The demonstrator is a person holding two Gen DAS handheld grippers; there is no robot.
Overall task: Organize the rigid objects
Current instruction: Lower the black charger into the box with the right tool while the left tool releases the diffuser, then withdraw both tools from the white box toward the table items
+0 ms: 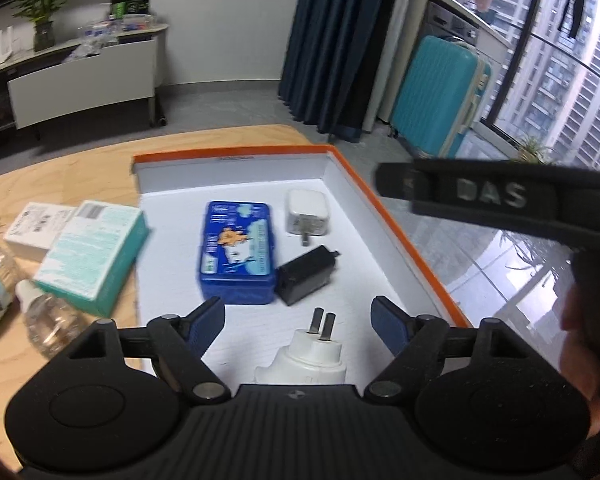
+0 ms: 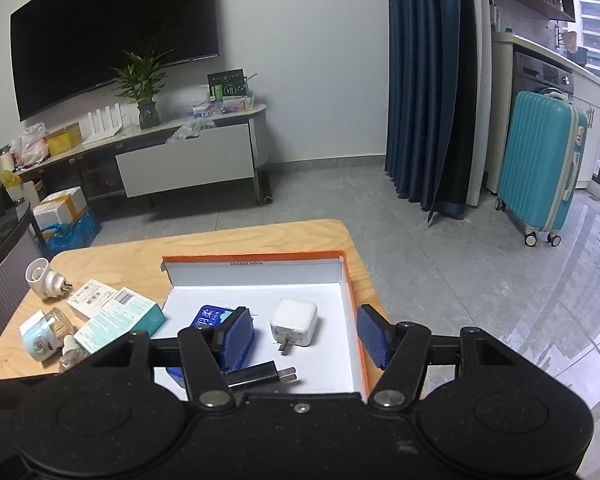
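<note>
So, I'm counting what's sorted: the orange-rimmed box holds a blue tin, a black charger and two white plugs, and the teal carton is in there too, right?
Not the teal carton: the left wrist view shows it on the wooden table, outside the orange-rimmed box. The rest is right.

Raised letters "DAS" are read on the black arm [image 1: 488, 194] crossing the left wrist view. A printed size mark, "33x23x12.5x5cm", is read on the far inner wall of the orange-rimmed box [image 2: 246, 264]. Large white Chinese characters are seen on the blue tin [image 2: 212, 317]; the remaining print on the cartons is too small to be read.
</note>
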